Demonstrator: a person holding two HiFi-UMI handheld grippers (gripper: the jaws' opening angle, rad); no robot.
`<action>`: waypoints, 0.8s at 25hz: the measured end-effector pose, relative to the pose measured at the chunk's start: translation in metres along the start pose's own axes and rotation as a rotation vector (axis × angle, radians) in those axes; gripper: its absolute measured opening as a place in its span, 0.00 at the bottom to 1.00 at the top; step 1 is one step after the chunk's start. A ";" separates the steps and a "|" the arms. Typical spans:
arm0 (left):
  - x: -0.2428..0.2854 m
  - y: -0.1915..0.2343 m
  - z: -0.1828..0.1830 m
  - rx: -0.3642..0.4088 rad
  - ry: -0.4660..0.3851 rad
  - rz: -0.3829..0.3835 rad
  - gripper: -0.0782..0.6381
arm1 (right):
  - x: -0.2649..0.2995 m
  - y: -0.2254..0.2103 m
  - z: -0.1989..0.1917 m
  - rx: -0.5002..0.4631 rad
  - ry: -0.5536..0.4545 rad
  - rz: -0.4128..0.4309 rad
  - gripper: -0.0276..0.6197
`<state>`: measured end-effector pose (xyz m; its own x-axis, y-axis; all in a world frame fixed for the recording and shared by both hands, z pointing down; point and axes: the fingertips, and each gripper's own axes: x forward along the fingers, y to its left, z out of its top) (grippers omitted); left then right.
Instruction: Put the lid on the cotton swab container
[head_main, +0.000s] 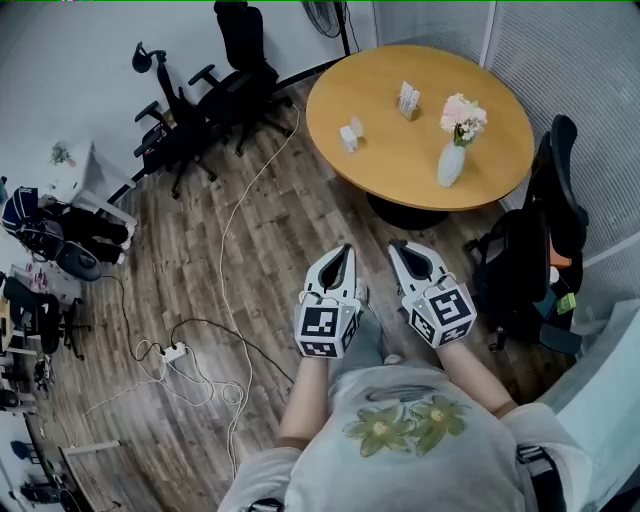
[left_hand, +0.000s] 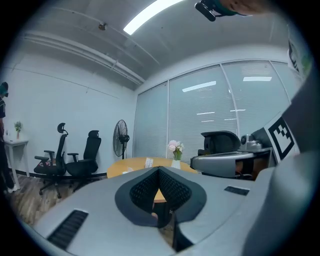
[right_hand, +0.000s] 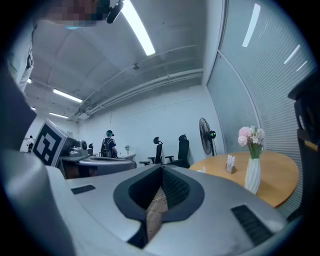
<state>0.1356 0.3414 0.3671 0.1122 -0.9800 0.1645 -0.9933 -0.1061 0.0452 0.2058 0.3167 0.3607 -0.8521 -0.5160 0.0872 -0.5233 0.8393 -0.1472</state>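
On the round wooden table (head_main: 400, 160) stand two small pale items (head_main: 350, 135), close together and too small to tell apart as container and lid. A small boxy holder (head_main: 408, 100) sits further back. My left gripper (head_main: 343, 252) and right gripper (head_main: 399, 248) hover side by side over the floor, short of the table's near edge. Both are shut with nothing between the fingers. The left gripper view shows its shut jaws (left_hand: 159, 171) pointing at the table (left_hand: 131, 164). In the right gripper view the shut jaws (right_hand: 161, 170) point left of the table (right_hand: 280, 175).
A white vase of pink flowers (head_main: 455, 150) stands on the table's right side. Black office chairs (head_main: 200, 110) line the far wall. A white cable and power strip (head_main: 175, 352) lie on the wood floor. A chair with a dark bag (head_main: 525, 265) stands to my right.
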 end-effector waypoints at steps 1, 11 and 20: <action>0.012 0.009 0.000 0.001 0.001 -0.003 0.11 | 0.013 -0.008 0.000 -0.001 0.002 -0.002 0.04; 0.153 0.126 0.030 0.013 0.012 -0.056 0.11 | 0.167 -0.086 0.030 -0.011 0.009 -0.058 0.04; 0.254 0.198 0.046 0.088 0.028 -0.188 0.33 | 0.273 -0.146 0.036 0.044 0.039 -0.134 0.24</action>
<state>-0.0341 0.0634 0.3730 0.2952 -0.9367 0.1882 -0.9533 -0.3021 -0.0082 0.0499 0.0476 0.3707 -0.7746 -0.6151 0.1470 -0.6324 0.7547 -0.1745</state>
